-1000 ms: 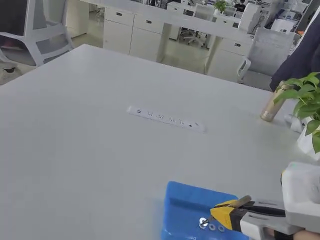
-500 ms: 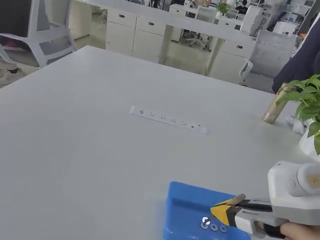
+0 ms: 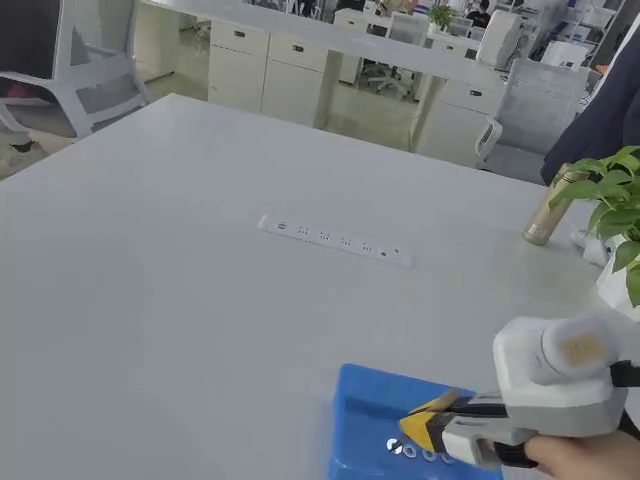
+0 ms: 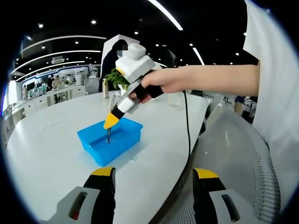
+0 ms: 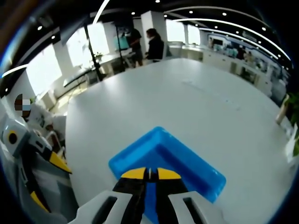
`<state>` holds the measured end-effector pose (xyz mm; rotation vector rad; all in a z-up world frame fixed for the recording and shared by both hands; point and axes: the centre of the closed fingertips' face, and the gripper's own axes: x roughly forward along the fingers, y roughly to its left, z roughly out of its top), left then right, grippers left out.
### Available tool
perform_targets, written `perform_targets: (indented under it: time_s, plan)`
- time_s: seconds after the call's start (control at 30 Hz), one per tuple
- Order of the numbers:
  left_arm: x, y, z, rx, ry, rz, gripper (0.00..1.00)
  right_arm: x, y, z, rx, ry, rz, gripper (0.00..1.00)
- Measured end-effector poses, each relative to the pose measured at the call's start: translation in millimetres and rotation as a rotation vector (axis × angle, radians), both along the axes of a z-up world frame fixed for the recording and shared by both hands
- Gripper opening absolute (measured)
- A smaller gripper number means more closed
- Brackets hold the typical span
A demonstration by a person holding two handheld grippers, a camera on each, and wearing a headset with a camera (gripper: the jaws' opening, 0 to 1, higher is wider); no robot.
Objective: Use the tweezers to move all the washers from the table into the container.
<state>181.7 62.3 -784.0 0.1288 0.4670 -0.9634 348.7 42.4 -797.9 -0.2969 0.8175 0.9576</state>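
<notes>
Over the container (image 3: pixel 358 398), right gripper (image 3: pixel 419 428) nose-down.

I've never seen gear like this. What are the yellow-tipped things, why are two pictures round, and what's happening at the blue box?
No robot here: a person holds a hand-held gripper in each hand, a clamp with two yellow-tipped jaws. The rectangular picture comes from a camera on the person's head, looking down at the white table. The two round pictures come from fisheye cameras riding on the grippers. The right hand-held gripper is shut on tweezers, whose tip points down into the blue container, where a few small washers lie. The left hand-held gripper is open, holds nothing and is apart from the container. Also on the table: a power strip, a gold bottle and a leafy plant.
</notes>
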Motion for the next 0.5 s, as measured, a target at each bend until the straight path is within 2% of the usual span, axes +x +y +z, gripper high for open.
perform_targets:
  time_s: [0.3, 0.5]
  plan:
    - [1.2, 2.1, -0.4, 0.0, 0.002, 0.013, 0.67, -3.2, 1.6, -11.5, -0.044, 0.008, 0.02, 0.03]
    - [0.4, 1.4, -1.1, 0.004, 0.005, 0.006, 0.67, -7.8, 3.2, -17.0, -0.054, 0.015, 0.035, 0.03]
